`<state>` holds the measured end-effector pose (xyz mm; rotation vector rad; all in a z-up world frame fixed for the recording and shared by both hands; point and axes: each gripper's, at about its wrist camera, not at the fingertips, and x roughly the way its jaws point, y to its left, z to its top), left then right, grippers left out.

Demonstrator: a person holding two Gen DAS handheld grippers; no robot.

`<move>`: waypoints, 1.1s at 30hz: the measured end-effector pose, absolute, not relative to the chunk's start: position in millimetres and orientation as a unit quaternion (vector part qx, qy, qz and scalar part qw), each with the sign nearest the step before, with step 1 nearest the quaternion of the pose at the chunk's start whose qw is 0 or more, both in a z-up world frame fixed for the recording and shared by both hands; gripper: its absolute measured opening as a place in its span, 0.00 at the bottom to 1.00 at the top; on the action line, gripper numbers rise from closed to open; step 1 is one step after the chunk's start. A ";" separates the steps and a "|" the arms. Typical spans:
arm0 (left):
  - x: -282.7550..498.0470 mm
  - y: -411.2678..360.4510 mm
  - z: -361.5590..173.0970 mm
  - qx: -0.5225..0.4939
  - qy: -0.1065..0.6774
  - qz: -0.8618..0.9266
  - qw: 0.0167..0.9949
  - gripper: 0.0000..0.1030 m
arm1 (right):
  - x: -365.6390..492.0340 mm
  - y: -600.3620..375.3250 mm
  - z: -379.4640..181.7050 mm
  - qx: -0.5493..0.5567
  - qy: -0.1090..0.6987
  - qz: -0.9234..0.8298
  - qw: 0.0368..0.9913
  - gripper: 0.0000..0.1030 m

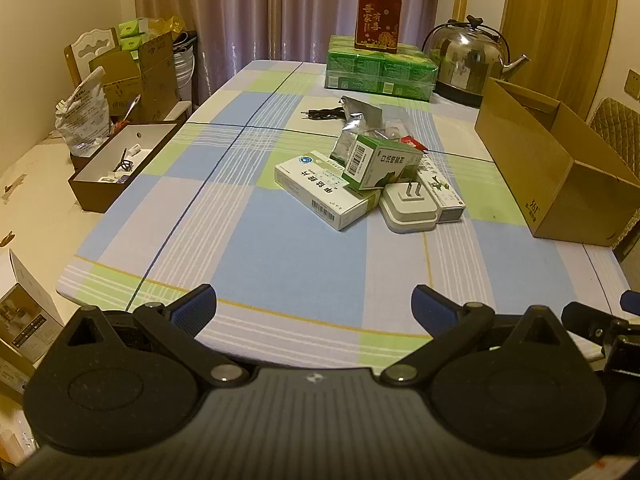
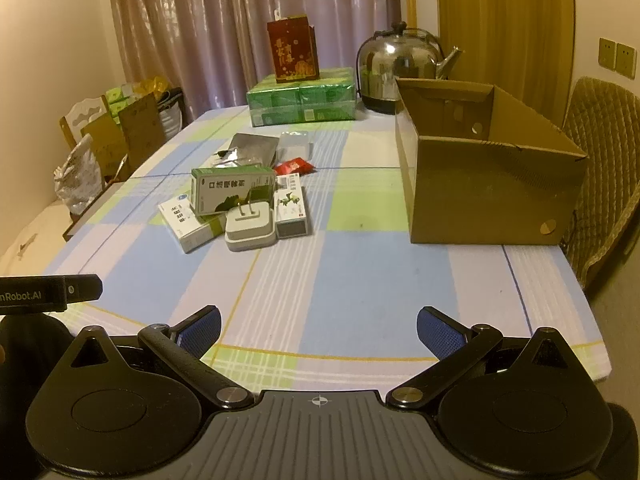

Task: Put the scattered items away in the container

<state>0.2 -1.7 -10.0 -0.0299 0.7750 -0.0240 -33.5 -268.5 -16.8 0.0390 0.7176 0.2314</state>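
Note:
A pile of small items lies mid-table: a green and white medicine box (image 1: 380, 162) (image 2: 232, 190) on top, a flat white box (image 1: 326, 190) (image 2: 190, 224), a white plug adapter (image 1: 408, 206) (image 2: 250, 226), a narrow white box (image 1: 444, 194) (image 2: 291, 206), silver foil pouches (image 1: 356, 120) (image 2: 254, 148) and a red sachet (image 2: 293, 167). An open cardboard box (image 1: 548, 168) (image 2: 488, 184) stands at the right. My left gripper (image 1: 314, 304) and right gripper (image 2: 318, 326) hover open over the near table edge, well short of the pile, nothing between their fingers.
At the far end stand green tissue packs (image 1: 378, 70) (image 2: 302, 102) topped by a red gift box (image 1: 376, 20) (image 2: 294, 50), beside a steel kettle (image 1: 468, 56) (image 2: 400, 64). A dark tray (image 1: 116, 168) sits at the left edge. A chair (image 2: 600, 168) stands right.

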 end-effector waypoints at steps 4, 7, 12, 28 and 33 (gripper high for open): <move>0.1 -1.9 -10.5 -0.015 0.378 -0.012 0.925 0.99 | -33.4 -268.6 -17.5 0.019 0.351 0.113 0.929 0.98; 0.0 -1.6 -10.4 -0.014 0.379 -0.012 0.925 0.99 | -33.4 -268.9 -17.8 0.020 0.351 0.113 0.929 0.98; -0.8 -2.4 -11.1 -0.014 0.377 -0.013 0.926 0.99 | -33.7 -269.0 -17.5 0.020 0.351 0.113 0.929 0.98; 0.3 -5.0 -11.5 -0.017 0.379 -0.012 0.925 0.99 | -34.2 -268.7 -18.7 0.017 0.352 0.116 0.928 0.98; -0.3 -3.9 -11.7 -0.018 0.380 -0.013 0.925 0.99 | -34.6 -269.1 -19.5 0.018 0.354 0.116 0.928 0.98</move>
